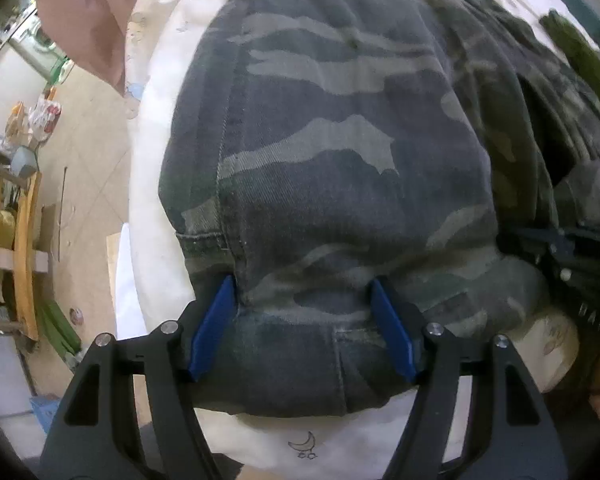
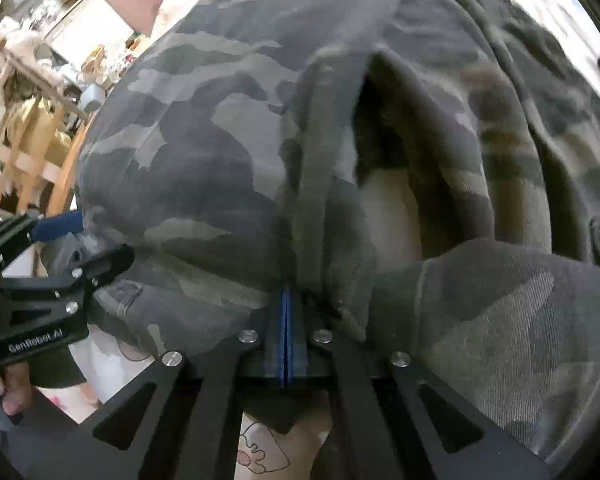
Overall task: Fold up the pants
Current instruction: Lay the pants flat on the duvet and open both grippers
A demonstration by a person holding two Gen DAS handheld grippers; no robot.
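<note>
Two grippers are in our hands, both pointing steeply down at the pants [image 1: 340, 140], which lie on a white sheet [image 1: 156, 184] printed with small cartoon figures.

Nearest in the left wrist view, we find the left gripper [image 1: 304, 328] with its jaws standing open. The blue pads [image 1: 216, 328] rest against the camouflage cloth, one on each side of a hemmed edge, and the cloth runs between them without being pinched. A moon print shows on the sheet just below that hem.

In the right wrist view, the right gripper [image 2: 286, 332] has its jaws closed, the blue pads pressed face to face. A fold of the pants sits at their tips, but we cannot tell whether any cloth is caught between them. To the left of that fold we see the left gripper from the side, with our fingers [image 2: 4, 392] on its handle.

Farther off, wooden chairs [image 1: 8, 248] stand on a tiled floor [image 1: 88, 152].
</note>
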